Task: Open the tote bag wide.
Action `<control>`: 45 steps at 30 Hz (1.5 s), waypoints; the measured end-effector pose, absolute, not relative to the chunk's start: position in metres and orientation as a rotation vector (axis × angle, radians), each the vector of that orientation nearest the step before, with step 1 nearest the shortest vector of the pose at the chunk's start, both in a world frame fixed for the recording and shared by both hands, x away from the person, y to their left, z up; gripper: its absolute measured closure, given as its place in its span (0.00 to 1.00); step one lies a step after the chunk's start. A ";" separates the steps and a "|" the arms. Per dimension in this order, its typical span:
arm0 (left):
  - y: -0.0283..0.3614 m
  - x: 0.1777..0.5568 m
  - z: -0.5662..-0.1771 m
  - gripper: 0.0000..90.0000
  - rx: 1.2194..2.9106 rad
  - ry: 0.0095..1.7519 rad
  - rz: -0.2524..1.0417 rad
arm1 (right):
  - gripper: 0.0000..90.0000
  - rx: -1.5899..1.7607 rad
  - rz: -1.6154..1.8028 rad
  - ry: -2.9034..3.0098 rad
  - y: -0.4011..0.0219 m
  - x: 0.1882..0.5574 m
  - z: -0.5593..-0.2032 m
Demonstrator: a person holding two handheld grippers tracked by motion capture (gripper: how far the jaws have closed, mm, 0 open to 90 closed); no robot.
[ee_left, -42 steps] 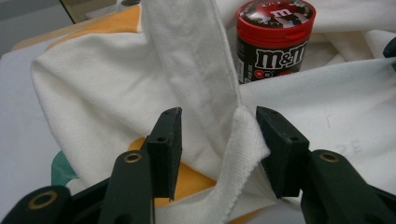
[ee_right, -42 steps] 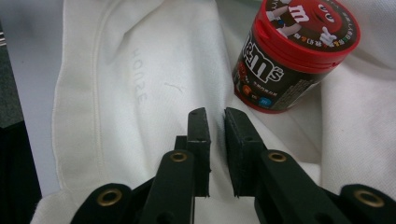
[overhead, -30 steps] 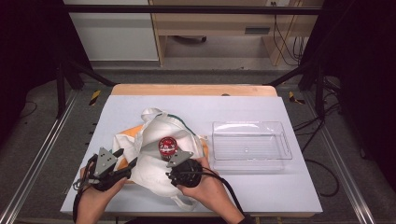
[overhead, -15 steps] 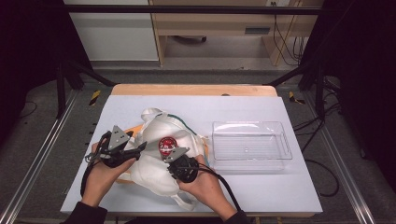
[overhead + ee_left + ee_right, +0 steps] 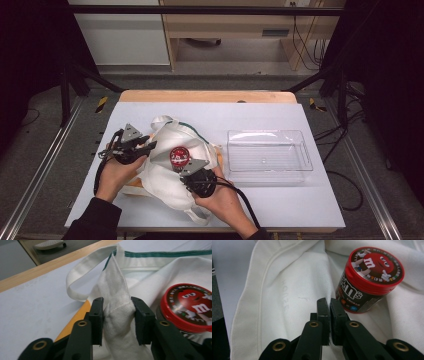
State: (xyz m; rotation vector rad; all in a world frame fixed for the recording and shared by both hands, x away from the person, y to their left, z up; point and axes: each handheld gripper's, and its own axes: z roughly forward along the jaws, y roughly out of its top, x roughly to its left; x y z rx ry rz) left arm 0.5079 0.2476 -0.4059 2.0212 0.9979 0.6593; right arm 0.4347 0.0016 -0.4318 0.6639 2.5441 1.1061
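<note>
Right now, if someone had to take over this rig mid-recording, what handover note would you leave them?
Left gripper: its jaws have just been closing and now pinch a bunched fold of the white cloth tote bag near its handle loop.
Right gripper: shut on a thin layer of the bag's fabric, beside the can.
Small dark candy can with a red lid: standing upright on the bag, in neither gripper.
Clear plastic tray: empty, to the right of the bag on the white table.
Done: both grips on the bag.
Left, probably: hold the bag open and deal with the can; the goal is a guess.
</note>
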 end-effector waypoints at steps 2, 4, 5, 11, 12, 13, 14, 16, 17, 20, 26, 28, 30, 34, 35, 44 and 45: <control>0.250 0.511 -0.406 0.76 1.990 1.020 0.671 | 0.98 0.658 1.114 2.525 0.000 0.432 -0.429; 0.253 0.513 -0.404 0.78 1.953 1.041 0.688 | 0.98 0.640 1.119 2.503 -0.001 0.429 -0.427; 0.254 0.514 -0.403 0.78 1.936 1.046 0.698 | 0.98 0.633 1.120 2.500 -0.001 0.428 -0.426; 0.257 0.515 -0.398 0.82 1.919 1.049 0.736 | 0.98 0.595 1.127 2.476 -0.005 0.416 -0.423; 0.257 0.516 -0.397 0.82 1.920 1.051 0.741 | 0.98 0.594 1.129 2.476 -0.005 0.414 -0.424; 0.257 0.516 -0.397 0.82 1.926 1.048 0.743 | 0.98 0.586 1.126 2.474 -0.004 0.411 -0.426; 0.257 0.516 -0.397 0.82 1.932 1.046 0.748 | 0.99 0.578 1.123 2.474 -0.003 0.410 -0.427; 0.257 0.517 -0.397 0.83 1.940 1.047 0.751 | 0.99 0.565 1.119 2.478 -0.002 0.406 -0.430; 0.257 0.518 -0.397 0.83 1.947 1.048 0.751 | 0.99 0.560 1.118 2.481 -0.002 0.405 -0.431; 0.257 0.519 -0.399 0.84 1.962 1.048 0.751 | 0.99 0.551 1.114 2.486 0.000 0.401 -0.435; 0.258 0.519 -0.404 0.84 1.956 1.063 0.750 | 0.99 0.581 1.131 2.489 -0.001 0.400 -0.444; 0.258 0.519 -0.407 0.84 1.955 1.068 0.747 | 0.99 0.596 1.128 2.491 -0.002 0.399 -0.448; 0.259 0.519 -0.410 0.84 1.958 1.071 0.745 | 0.99 0.603 1.120 2.500 -0.003 0.399 -0.453; 0.262 0.519 -0.415 0.84 1.957 1.086 0.741 | 0.99 0.602 1.105 2.508 -0.003 0.400 -0.458; 0.263 0.519 -0.416 0.84 1.955 1.089 0.739 | 0.99 0.599 1.103 2.511 -0.003 0.400 -0.458; 0.269 0.519 -0.419 0.85 1.945 1.108 0.726 | 0.99 0.579 1.104 2.478 -0.004 0.396 -0.453; 0.270 0.519 -0.419 0.85 1.948 1.108 0.727 | 0.99 0.574 1.101 2.477 -0.004 0.396 -0.451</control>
